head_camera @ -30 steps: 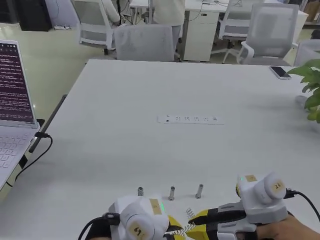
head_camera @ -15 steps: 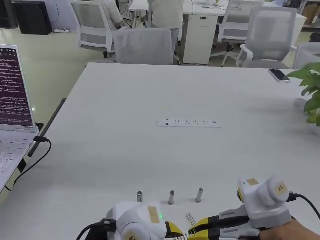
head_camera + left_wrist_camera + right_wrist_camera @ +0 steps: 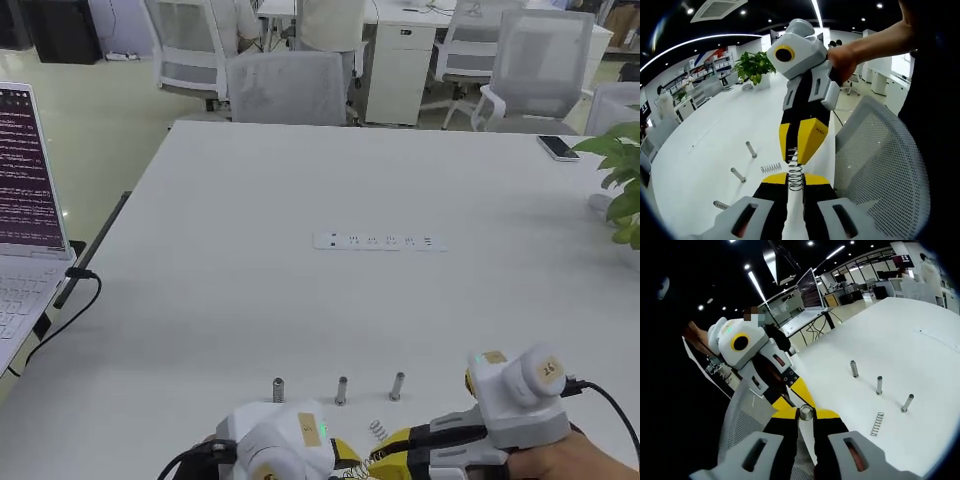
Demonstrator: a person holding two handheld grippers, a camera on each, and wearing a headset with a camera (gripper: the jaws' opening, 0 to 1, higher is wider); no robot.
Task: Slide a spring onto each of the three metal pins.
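Head view crops left hand-held gripper [image 3: 347,467] holding spring [image 3: 366,461].

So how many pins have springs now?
One done: the left pin in the head view wears a spring. In hand: the left gripper and right gripper pinch a second spring. Left: the middle pin and right pin, bare, and the loose spring.

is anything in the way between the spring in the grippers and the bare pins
Nothing visible blocks it. Only a loose spring lies flat on the table between the held spring and the middle pin and right pin.
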